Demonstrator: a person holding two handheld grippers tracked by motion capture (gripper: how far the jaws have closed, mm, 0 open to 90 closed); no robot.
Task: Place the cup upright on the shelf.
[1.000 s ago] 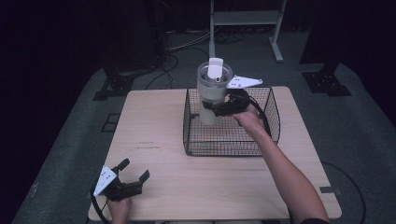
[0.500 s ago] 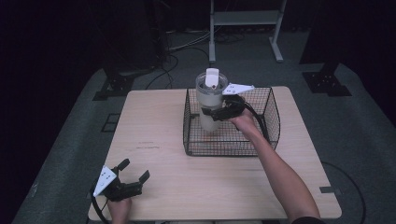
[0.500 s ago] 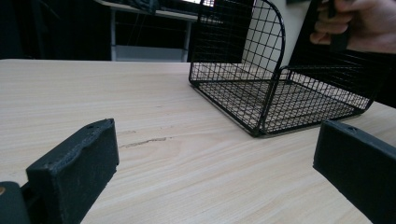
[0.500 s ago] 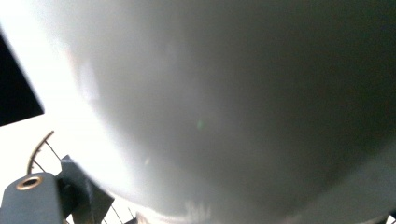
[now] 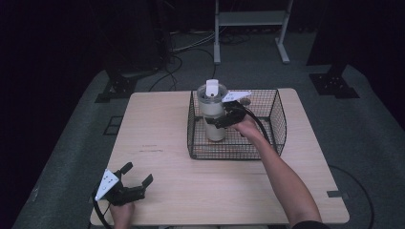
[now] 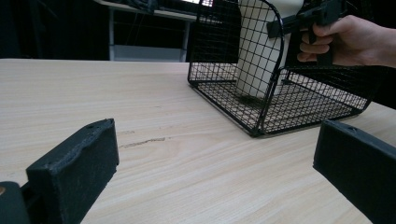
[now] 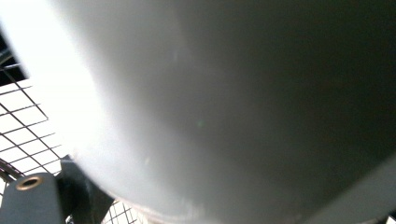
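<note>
A tall white tumbler point(image 5: 212, 114) with a flip lid stands upright in the left part of a black wire basket point(image 5: 237, 156). My right gripper point(image 5: 217, 123) is shut on its side, reaching in from the right. In the left gripper view the tumbler point(image 6: 254, 51) shows through the basket's mesh point(image 6: 224, 70), its base at or just above the floor. The tumbler's pale wall point(image 7: 233, 93) looms close in the right gripper view, beside one black finger point(image 7: 32, 200). My left gripper point(image 5: 138, 172) rests open near the table's front left corner, holding nothing.
The wooden table point(image 5: 157, 124) is bare between the basket and my left gripper. The basket stands at the back, right of centre. Beyond the table are a dark floor with cables point(image 5: 167, 71) and a metal stand point(image 5: 248, 28).
My right gripper has lowered the tumbler from above the basket's rim down inside it, drifting slightly left. The left gripper has not moved.
</note>
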